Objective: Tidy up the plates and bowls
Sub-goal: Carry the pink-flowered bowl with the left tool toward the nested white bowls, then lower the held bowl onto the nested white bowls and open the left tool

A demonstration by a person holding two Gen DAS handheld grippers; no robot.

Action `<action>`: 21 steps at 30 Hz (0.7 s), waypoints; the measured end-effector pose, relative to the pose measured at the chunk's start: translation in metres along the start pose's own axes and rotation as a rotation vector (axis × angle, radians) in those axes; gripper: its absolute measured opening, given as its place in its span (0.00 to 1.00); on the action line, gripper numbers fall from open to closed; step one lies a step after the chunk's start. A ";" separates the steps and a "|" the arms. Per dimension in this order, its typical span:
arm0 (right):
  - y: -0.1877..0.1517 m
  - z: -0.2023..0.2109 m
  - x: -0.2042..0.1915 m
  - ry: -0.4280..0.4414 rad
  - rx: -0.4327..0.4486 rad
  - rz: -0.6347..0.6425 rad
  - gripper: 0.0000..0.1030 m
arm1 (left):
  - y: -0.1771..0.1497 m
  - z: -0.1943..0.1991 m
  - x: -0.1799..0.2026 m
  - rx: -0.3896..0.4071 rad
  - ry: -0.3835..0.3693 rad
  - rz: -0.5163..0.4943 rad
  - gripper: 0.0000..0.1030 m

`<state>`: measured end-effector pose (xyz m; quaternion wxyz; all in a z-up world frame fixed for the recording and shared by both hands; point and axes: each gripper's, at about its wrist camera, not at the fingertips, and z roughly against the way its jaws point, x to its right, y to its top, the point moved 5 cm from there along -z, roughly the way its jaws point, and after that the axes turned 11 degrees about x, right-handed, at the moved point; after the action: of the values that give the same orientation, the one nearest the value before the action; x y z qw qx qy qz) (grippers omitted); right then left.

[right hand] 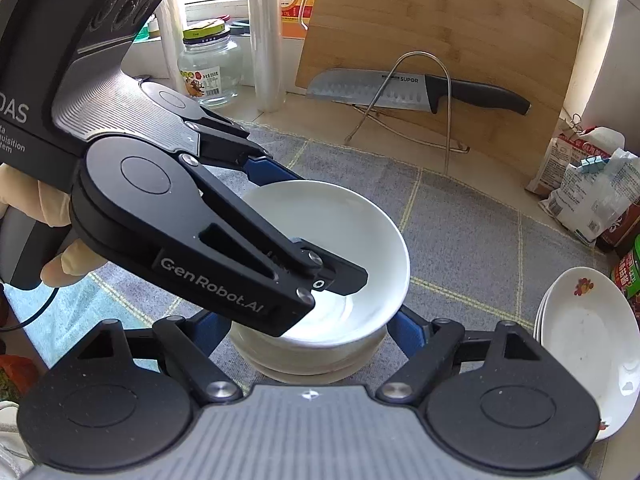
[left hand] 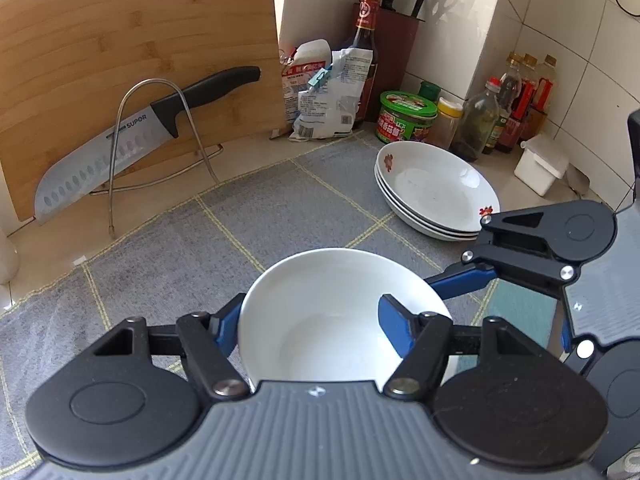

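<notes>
A white bowl (left hand: 320,320) sits on top of a stack of bowls (right hand: 304,364) on the grey mat (left hand: 280,208). My left gripper (left hand: 310,330) straddles the top bowl's wall. One blue finger is outside the rim and the other hangs inside without pressing, so it is open. From the right wrist, my left gripper (right hand: 316,228) reaches in from the upper left. My right gripper (right hand: 308,330) has its pads against both sides of the lower bowls, shut on them. Its blue finger (left hand: 460,280) meets the bowl from the right. A stack of three flower-printed plates (left hand: 436,188) lies to the right.
A knife (left hand: 132,140) rests on a wire rack against a bamboo cutting board (left hand: 120,40). Bags, sauce bottles (left hand: 366,52), a green-lidded tub (left hand: 406,116) and a white box (left hand: 540,164) crowd the back corner. A glass jar (right hand: 210,68) stands near the window. A gloved hand (right hand: 52,216) holds the left gripper.
</notes>
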<state>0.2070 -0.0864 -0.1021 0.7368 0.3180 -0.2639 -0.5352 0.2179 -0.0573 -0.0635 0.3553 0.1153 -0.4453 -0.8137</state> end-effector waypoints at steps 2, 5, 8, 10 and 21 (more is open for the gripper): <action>-0.001 -0.002 0.002 0.004 -0.003 -0.007 0.85 | 0.000 -0.001 0.000 0.000 -0.001 0.000 0.67; -0.001 -0.002 0.003 0.010 -0.008 -0.011 0.85 | 0.000 -0.001 0.001 -0.003 -0.005 0.000 0.67; -0.001 -0.001 0.005 0.018 -0.013 -0.018 0.85 | -0.001 -0.002 0.002 -0.009 -0.008 -0.003 0.67; -0.001 -0.001 0.005 0.023 -0.016 -0.024 0.85 | -0.002 -0.003 0.002 -0.011 -0.012 -0.002 0.67; -0.002 -0.002 0.006 0.027 -0.013 -0.040 0.86 | -0.003 -0.002 -0.001 0.000 -0.024 0.018 0.67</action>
<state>0.2086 -0.0928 -0.1047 0.7316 0.3255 -0.2439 -0.5471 0.2184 -0.0568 -0.0678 0.3571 0.1016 -0.4505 -0.8120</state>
